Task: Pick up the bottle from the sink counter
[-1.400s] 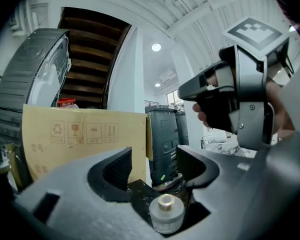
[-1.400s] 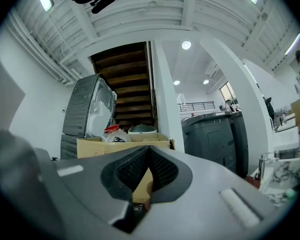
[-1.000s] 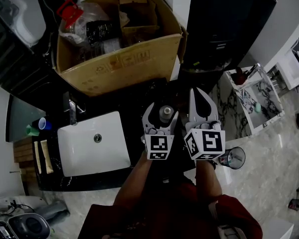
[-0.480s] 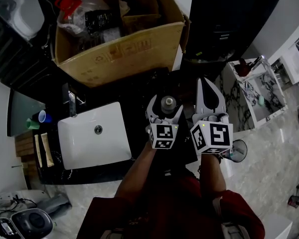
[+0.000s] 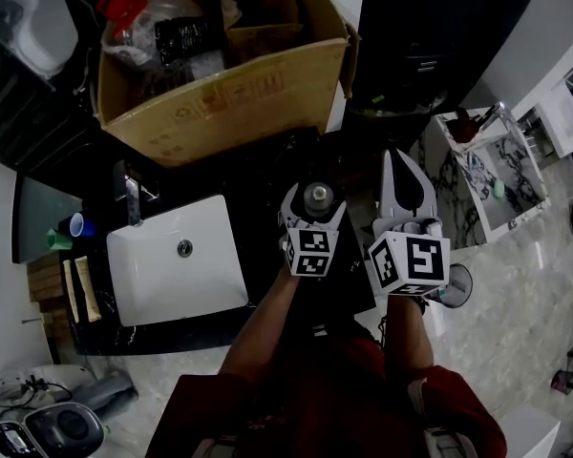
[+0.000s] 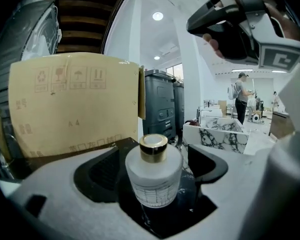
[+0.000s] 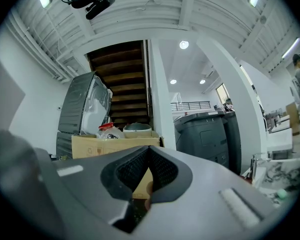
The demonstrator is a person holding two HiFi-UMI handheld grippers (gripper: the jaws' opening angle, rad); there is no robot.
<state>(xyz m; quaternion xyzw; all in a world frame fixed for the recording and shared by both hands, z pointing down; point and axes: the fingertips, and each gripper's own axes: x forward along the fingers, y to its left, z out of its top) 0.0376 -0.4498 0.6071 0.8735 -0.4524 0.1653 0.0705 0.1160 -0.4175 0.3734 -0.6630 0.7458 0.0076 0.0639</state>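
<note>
A small frosted white bottle [image 5: 316,197] with a gold cap stands upright on the black sink counter [image 5: 267,175]. In the left gripper view the bottle [image 6: 154,176] sits between the two dark pads with a gap on each side. My left gripper [image 5: 315,204] is open around it, jaws spread wide. My right gripper [image 5: 403,158] hovers just to the right of the bottle. Its jaws are closed tip to tip, and the right gripper view [image 7: 149,151] shows nothing between them.
A white basin [image 5: 177,265] with a faucet [image 5: 132,198] lies left of the bottle. A big open cardboard box [image 5: 220,93] of clutter stands just beyond it. Dark bins [image 5: 430,46] rise at the back right. A glass [image 5: 451,289] sits near the counter's right end.
Both grippers have edged a little toward the box. The left jaws have spread wider around the bottle, which still stands on the counter.
</note>
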